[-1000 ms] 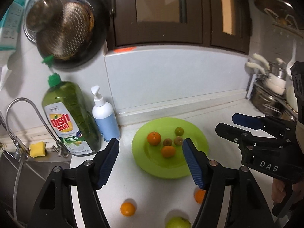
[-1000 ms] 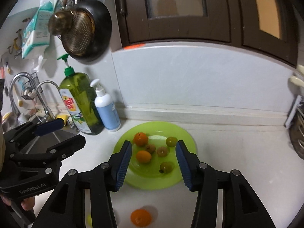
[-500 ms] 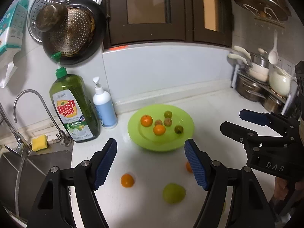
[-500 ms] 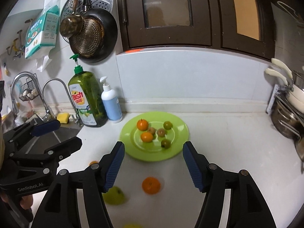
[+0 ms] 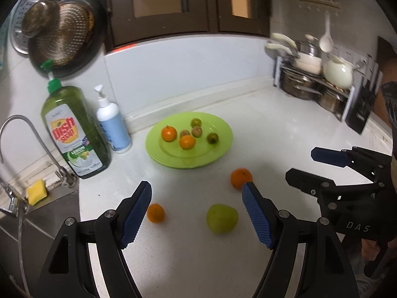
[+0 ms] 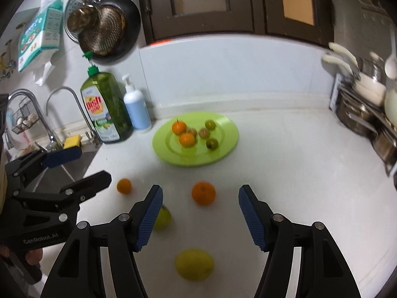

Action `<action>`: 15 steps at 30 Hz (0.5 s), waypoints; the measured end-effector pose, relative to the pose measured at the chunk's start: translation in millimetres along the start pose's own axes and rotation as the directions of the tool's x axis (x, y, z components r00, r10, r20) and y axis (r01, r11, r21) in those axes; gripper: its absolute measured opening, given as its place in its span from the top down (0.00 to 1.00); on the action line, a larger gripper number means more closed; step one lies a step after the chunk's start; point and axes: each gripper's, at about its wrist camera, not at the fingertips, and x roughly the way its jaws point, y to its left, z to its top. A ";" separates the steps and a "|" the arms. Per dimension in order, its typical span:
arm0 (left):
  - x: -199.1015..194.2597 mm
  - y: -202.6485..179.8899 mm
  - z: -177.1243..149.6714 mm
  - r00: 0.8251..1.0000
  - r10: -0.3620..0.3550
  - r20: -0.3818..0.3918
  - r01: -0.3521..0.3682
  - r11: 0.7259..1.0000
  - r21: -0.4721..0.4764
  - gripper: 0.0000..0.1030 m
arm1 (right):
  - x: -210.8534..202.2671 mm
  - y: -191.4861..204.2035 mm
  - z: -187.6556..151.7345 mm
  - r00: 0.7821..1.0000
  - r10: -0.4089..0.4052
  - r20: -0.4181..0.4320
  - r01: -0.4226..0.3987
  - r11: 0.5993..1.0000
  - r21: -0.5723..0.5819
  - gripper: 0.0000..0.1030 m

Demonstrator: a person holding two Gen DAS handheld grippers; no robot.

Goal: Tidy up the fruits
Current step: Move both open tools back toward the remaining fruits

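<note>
White counter (image 6: pixel 285 173), orange (image 6: pixel 203 193) ahead between empty right gripper (image 6: pixel 201 213) jaws

Right gripper (image 6: pixel 200 215) open above white counter (image 6: pixel 285 173); orange (image 6: pixel 203 193) between its jaws, green plate (image 6: pixel 223 149) farther back.

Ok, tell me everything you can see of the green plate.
The green plate is round, shallow and lime green, smooth like plastic, with a raised rim ring. It lies flat on the white counter near the back wall, right of the soap bottles. It holds two small oranges and four small greenish-brown fruits. Neither hand-held gripper touches it.
</note>
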 end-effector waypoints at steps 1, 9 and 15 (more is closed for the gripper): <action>0.9 -0.7 -2.6 1.000 -0.008 -0.003 0.008 1.000 0.010 0.27 | 0.5 0.4 -4.8 1.000 -0.007 -0.010 0.007 1.000 0.007 0.38; 12.9 -5.6 -26.2 0.996 -0.076 -0.038 0.079 0.994 0.081 0.27 | 6.7 1.4 -41.0 0.994 -0.057 -0.096 0.064 0.996 0.069 0.38; 26.4 -5.4 -41.3 0.991 -0.117 -0.071 0.126 0.984 0.127 0.27 | 13.3 6.9 -60.5 0.986 -0.065 -0.151 0.080 0.992 0.097 0.38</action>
